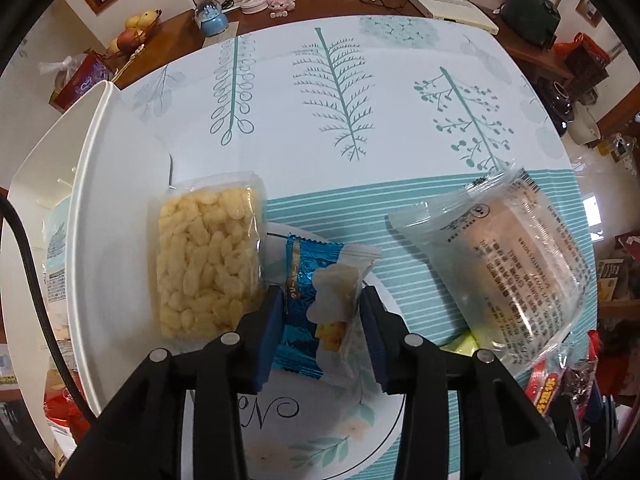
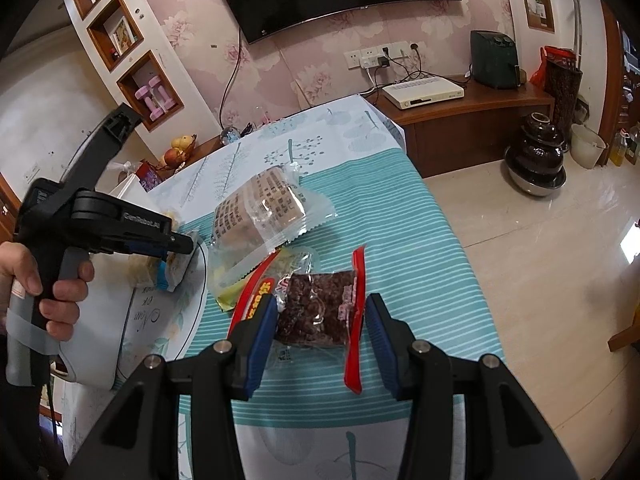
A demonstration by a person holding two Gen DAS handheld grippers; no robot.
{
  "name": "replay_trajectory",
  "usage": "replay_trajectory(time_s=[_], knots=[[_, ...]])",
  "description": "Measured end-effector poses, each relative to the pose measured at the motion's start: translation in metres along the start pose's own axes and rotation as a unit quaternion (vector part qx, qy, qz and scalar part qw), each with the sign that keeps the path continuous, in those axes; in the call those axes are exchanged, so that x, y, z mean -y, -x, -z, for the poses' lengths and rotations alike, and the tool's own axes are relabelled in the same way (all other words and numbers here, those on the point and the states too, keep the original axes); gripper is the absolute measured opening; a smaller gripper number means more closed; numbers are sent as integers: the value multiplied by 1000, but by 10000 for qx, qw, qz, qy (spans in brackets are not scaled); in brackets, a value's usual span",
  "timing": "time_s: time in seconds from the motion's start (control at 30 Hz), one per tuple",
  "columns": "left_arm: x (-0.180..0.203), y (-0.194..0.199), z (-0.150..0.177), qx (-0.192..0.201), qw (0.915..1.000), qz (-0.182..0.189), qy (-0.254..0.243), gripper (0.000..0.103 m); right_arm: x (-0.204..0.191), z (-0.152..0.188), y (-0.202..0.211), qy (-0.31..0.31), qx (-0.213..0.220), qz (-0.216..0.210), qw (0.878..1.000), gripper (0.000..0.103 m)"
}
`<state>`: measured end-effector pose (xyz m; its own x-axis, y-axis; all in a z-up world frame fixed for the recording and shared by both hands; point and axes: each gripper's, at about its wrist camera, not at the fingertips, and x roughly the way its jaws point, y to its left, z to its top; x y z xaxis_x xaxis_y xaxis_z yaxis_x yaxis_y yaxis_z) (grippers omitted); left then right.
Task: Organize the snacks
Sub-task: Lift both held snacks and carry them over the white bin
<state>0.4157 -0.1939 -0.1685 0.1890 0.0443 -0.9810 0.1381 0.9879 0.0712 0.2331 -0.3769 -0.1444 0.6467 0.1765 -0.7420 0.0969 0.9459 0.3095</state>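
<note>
My left gripper (image 1: 322, 300) is shut on a blue-and-white snack packet (image 1: 320, 308) and holds it over a white plate (image 1: 116, 248). A clear pack of yellow puffed snacks (image 1: 208, 256) lies on that plate beside the left finger. A large clear bag with a brown cake (image 1: 508, 260) lies to the right on the striped cloth. My right gripper (image 2: 320, 328) is open, its fingers on either side of a red-edged pack of dark dried fruit (image 2: 320, 312) on the table. The left gripper (image 2: 176, 252) with its packet also shows in the right wrist view.
A yellow-green packet (image 2: 228, 296) lies under the cake bag (image 2: 260, 212). A second flat plate with a floral print (image 1: 344, 432) lies under my left gripper. The table's right edge (image 2: 452, 232) drops to the floor. A fruit bowl (image 1: 132, 36) and a snow globe (image 1: 210, 18) stand on the sideboard behind.
</note>
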Motion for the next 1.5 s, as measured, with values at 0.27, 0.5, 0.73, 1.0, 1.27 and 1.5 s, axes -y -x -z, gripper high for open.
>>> replay_trajectory(time_s=[0.27,0.5,0.73,1.0,1.27,1.5], knots=[[4,-2,4,31,9999,-121,-42,33,-1,-1,4,24,43,1,10000,46],[2,13,14,94,9999,-6,-36,32,-1,-2,7,40,60,18,10000,46],[0,52,26,341,9989,315,-114,31,-12,-3,29,145,193,59,9997,46],[-17,105,48,702,9947,720,-206,32,-38,-1,50,343,334,2,9989,46],[-53,158,80,1222,9889,834,-168,32,-77,3,73,604,484,-144,9969,46],[-96,190,106,1609,9829,899,29,32,-119,6,88,915,582,-246,9938,46]])
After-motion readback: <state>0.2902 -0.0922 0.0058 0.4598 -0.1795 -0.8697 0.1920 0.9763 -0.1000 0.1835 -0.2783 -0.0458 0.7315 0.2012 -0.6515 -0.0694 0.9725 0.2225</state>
